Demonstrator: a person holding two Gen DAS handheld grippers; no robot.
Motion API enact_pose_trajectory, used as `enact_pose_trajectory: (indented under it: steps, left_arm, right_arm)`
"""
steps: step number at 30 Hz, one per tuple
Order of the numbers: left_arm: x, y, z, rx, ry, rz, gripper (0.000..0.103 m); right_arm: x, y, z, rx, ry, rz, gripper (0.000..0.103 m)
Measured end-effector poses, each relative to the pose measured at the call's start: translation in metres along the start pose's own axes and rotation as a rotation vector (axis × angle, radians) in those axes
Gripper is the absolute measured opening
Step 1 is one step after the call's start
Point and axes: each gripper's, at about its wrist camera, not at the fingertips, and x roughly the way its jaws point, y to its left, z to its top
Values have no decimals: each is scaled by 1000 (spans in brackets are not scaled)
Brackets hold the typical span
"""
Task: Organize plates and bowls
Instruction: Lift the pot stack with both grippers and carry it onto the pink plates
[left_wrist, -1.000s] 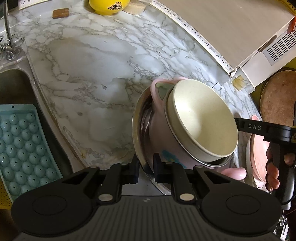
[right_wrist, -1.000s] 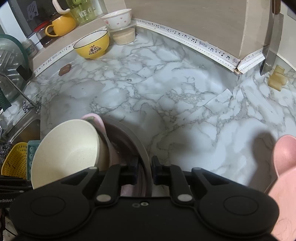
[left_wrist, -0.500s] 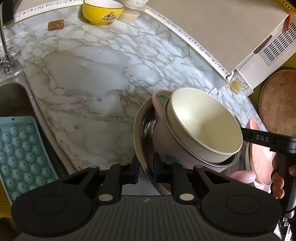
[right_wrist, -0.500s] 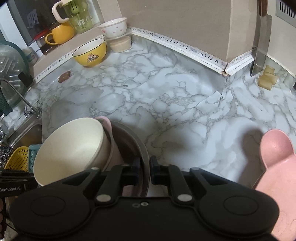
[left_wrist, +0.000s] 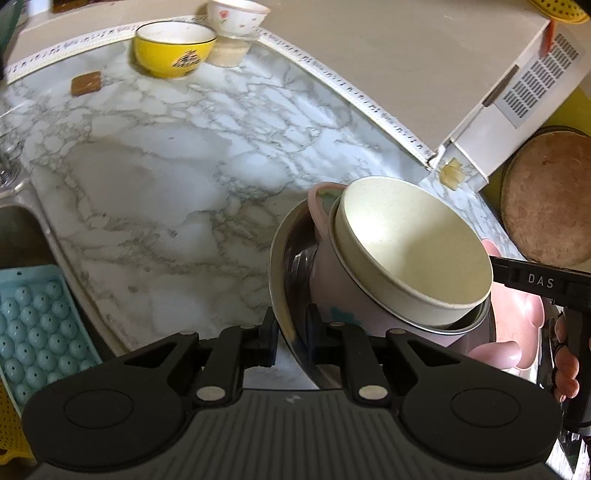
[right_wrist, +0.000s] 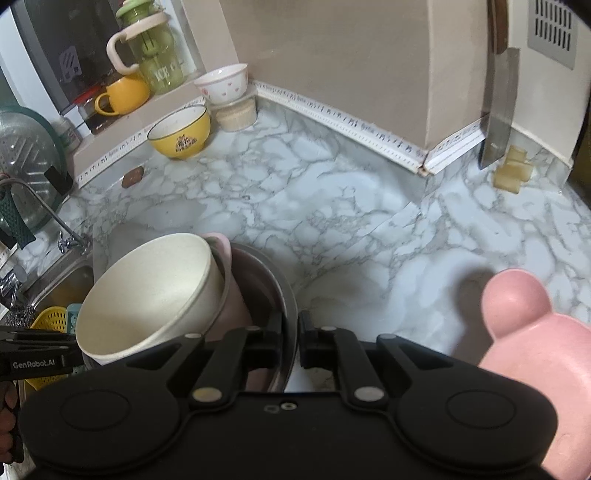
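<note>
A steel bowl (left_wrist: 282, 254) carries a nested stack: a pink bowl (left_wrist: 325, 291) with a cream bowl (left_wrist: 410, 254) inside it. My left gripper (left_wrist: 291, 338) is shut on the steel bowl's near rim. My right gripper (right_wrist: 291, 341) is shut on the opposite rim (right_wrist: 290, 295). The stack hangs above the marble counter (left_wrist: 166, 177). The cream bowl (right_wrist: 147, 295) and pink bowl (right_wrist: 225, 251) also show in the right wrist view. A pink bear-shaped plate (right_wrist: 546, 350) lies on the counter at the right.
A yellow bowl (right_wrist: 181, 134) and a white flowered bowl (right_wrist: 221, 85) stand at the back corner. A sink (left_wrist: 18, 236) with a blue tray (left_wrist: 33, 325) is at the left. A cleaver (right_wrist: 498, 110) hangs on the right wall. A round wooden board (left_wrist: 546, 195) leans at the far right.
Both grippers have lifted the stacked bowls and drawn back from the back wall; more of the back corner and its bowls shows now. Both grips are unchanged.
</note>
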Motion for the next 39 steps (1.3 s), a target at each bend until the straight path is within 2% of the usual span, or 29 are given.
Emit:
enact_pose_trajectory:
  steps: [17,29,39]
  left_arm:
    - [13,-74,27,196,12,-82,13]
    - [45,-146,40,358,48,-152,13]
    - [86,-218,37,474,94,-186,13]
  right_arm:
    - [-56,-52,-11,141,-98,-96,9]
    - [-100,-109,-35,284,-172,-194,9]
    - [-127,-161,-61,405,-216,-286,9]
